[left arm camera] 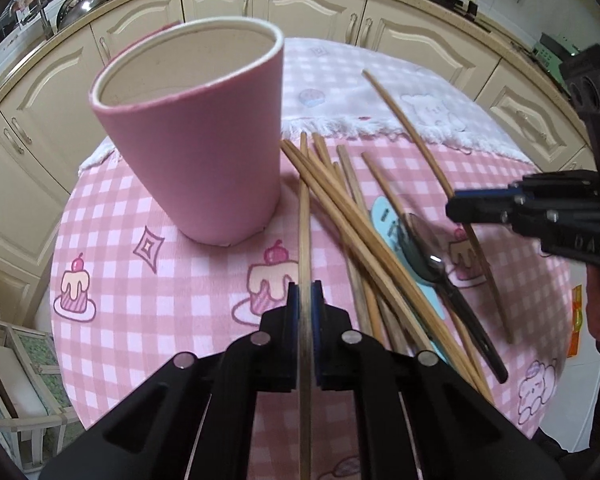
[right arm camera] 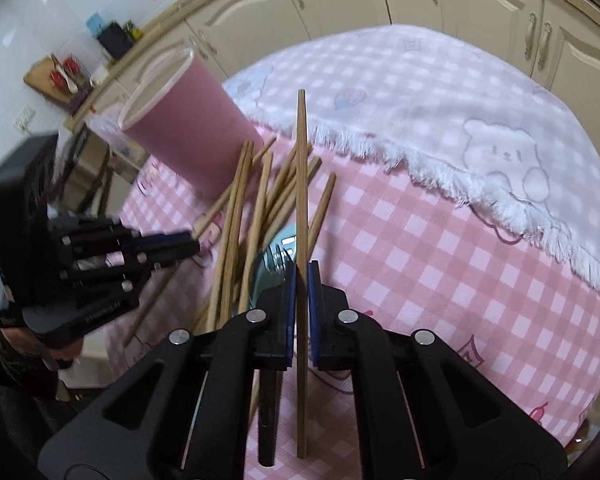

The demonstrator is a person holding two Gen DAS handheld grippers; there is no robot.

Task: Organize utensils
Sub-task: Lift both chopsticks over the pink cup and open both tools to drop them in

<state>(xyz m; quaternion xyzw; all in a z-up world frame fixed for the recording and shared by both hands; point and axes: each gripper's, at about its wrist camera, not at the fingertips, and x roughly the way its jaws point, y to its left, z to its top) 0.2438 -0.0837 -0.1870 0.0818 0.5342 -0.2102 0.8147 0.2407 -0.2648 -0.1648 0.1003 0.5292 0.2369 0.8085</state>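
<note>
A tall pink cup [left arm camera: 192, 136] stands upright and empty on the pink checked tablecloth; the right wrist view shows the pink cup [right arm camera: 192, 128] at upper left. Several wooden chopsticks [left arm camera: 352, 216] lie in a loose pile right of it, with a dark spoon [left arm camera: 440, 276] and a pale blue utensil [left arm camera: 384, 220] among them. My left gripper [left arm camera: 305, 286] is shut on one chopstick [left arm camera: 304, 208] that points towards the cup's base. My right gripper [right arm camera: 299, 270] is shut on another chopstick [right arm camera: 301, 168], raised over the pile of chopsticks [right arm camera: 252, 216].
A white fringed checked cloth [right arm camera: 440, 120] covers the far part of the round table. Cream kitchen cabinets [left arm camera: 300, 4] curve behind it. The table edge [left arm camera: 56, 280] drops off at the left, with a chair frame below.
</note>
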